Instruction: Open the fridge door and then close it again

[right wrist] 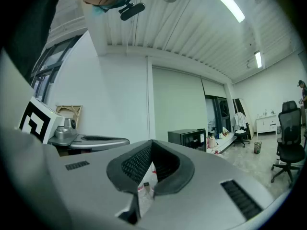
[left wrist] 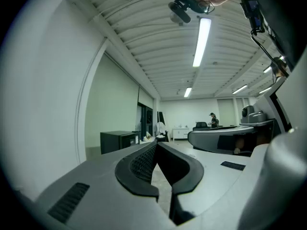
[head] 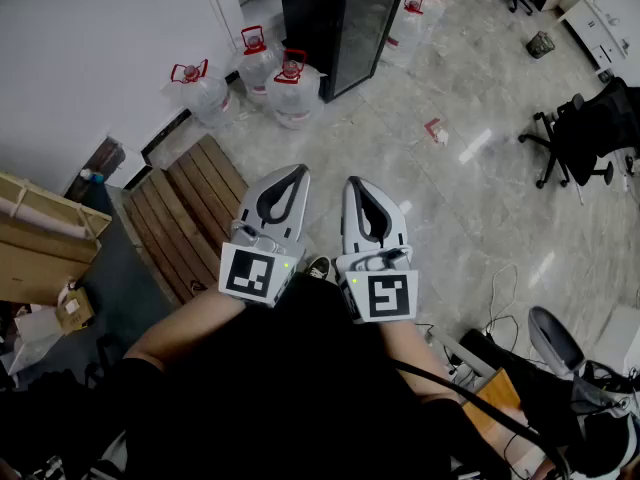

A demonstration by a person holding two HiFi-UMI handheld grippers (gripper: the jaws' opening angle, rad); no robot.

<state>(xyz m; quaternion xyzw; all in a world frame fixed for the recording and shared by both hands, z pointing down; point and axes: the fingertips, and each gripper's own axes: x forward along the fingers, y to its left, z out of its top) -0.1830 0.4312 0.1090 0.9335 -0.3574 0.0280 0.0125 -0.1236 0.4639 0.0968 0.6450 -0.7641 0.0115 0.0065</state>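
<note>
The fridge [head: 337, 23] is a tall black cabinet with a glass door, standing at the far top centre of the head view; its door looks closed. It shows small and distant as a black box [left wrist: 118, 141] in the left gripper view and again as the fridge [right wrist: 189, 138] in the right gripper view. My left gripper [head: 298, 172] and right gripper [head: 354, 182] are held side by side close to my body, well short of the fridge. Both point toward it. The jaws of each meet at the tips with nothing between them.
Several large water jugs [head: 268, 70] with red caps stand on the floor left of the fridge. A wooden slatted bench [head: 190, 213] lies to my left, with cardboard [head: 35, 243] beyond it. Office chairs [head: 585, 133] and cables [head: 500, 298] are on the right. A person [left wrist: 211, 120] stands far off.
</note>
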